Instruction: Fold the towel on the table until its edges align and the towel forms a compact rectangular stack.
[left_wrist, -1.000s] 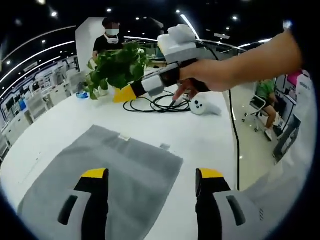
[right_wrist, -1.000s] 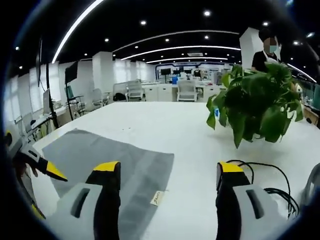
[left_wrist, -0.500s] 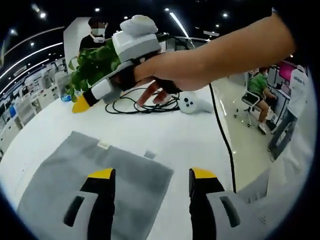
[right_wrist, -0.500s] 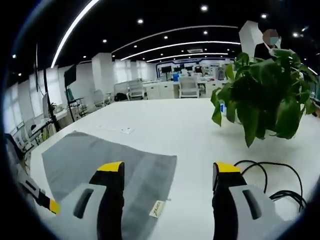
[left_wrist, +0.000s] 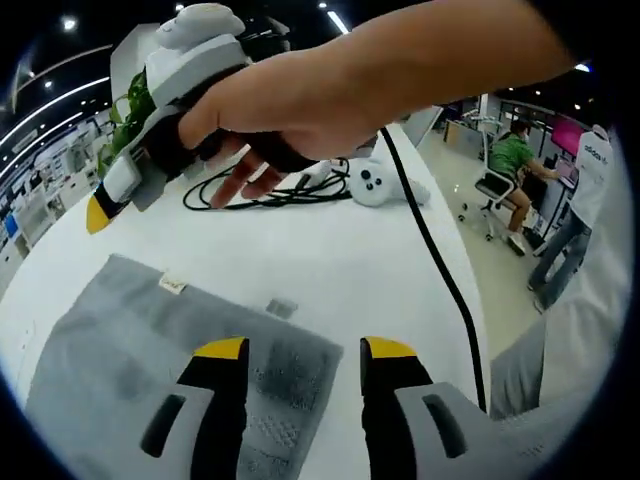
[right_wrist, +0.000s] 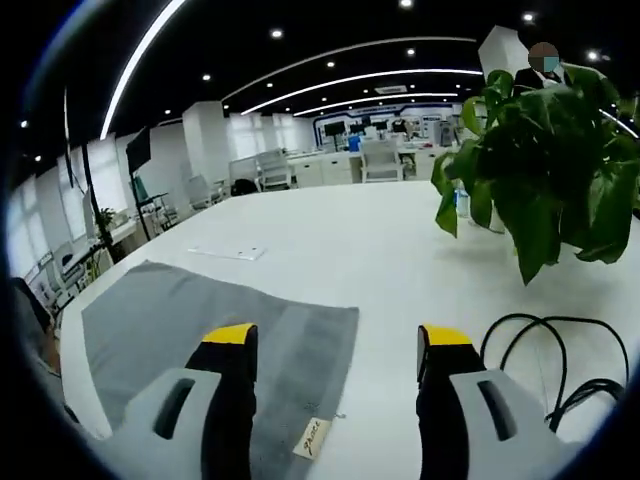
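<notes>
A grey towel (left_wrist: 120, 350) lies flat on the white table (left_wrist: 330, 260), with a small label (left_wrist: 173, 286) at its far edge. My left gripper (left_wrist: 305, 350) hangs open over the towel's near right corner, with nothing between its jaws. A hand (left_wrist: 300, 100) holds my right gripper (left_wrist: 100, 210) above the table beyond the towel's far edge. In the right gripper view the towel (right_wrist: 190, 320) spreads out to the left, its label (right_wrist: 312, 438) at the near edge. My right gripper (right_wrist: 337, 335) stands open over the towel's right edge.
A leafy potted plant (right_wrist: 545, 170) stands on the table, with a coiled black cable (left_wrist: 265, 190) and a white controller (left_wrist: 378, 185) beside it. A flat white item (right_wrist: 225, 253) lies past the towel. Beyond the table edge a person sits on a chair (left_wrist: 505, 165).
The left view has dropped closer to the towel's corner. The hand with the right gripper has swung left across it. Both grippers' jaws have narrowed slightly and stay open.
</notes>
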